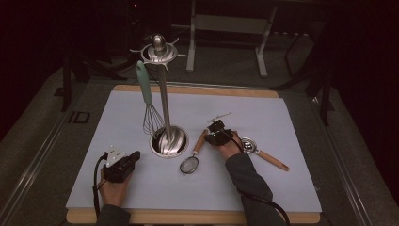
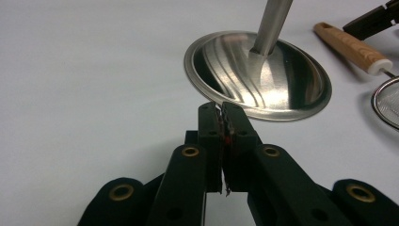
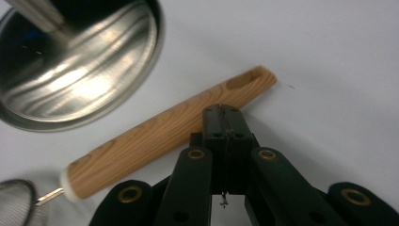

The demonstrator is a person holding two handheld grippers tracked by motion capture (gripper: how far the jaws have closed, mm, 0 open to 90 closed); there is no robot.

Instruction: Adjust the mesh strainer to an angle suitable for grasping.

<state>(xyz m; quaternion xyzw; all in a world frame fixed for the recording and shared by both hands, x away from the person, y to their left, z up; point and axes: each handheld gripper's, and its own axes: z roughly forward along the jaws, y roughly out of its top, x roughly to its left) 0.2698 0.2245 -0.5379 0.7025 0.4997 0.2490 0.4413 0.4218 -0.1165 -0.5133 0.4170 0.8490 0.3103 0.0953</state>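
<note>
A: A dark room, a pale sheet over the tabletop (image 1: 263,188), a metal frame on the floor beyond it. What stands on the sheet?

B: A steel utensil stand (image 1: 164,84), its round dished base (image 2: 263,75) just left of centre. A whisk (image 1: 148,101) with a teal handle hangs from a hook on its crown, wires down beside the pole. The base holds nothing but the pole.

A: And the strainer?

B: The small mesh strainer (image 1: 189,165) lies just right of the base, its wooden handle (image 3: 169,136) pointing far-right. A second wooden-handled utensil (image 1: 263,153) lies further right.

A: The tongs?

B: The right tongs (image 3: 222,110) are clenched, tips poised right over the strainer's handle, gripping nothing. The left tongs (image 2: 219,110) rest near-left, also clenched and empty, aimed at the base.
</note>
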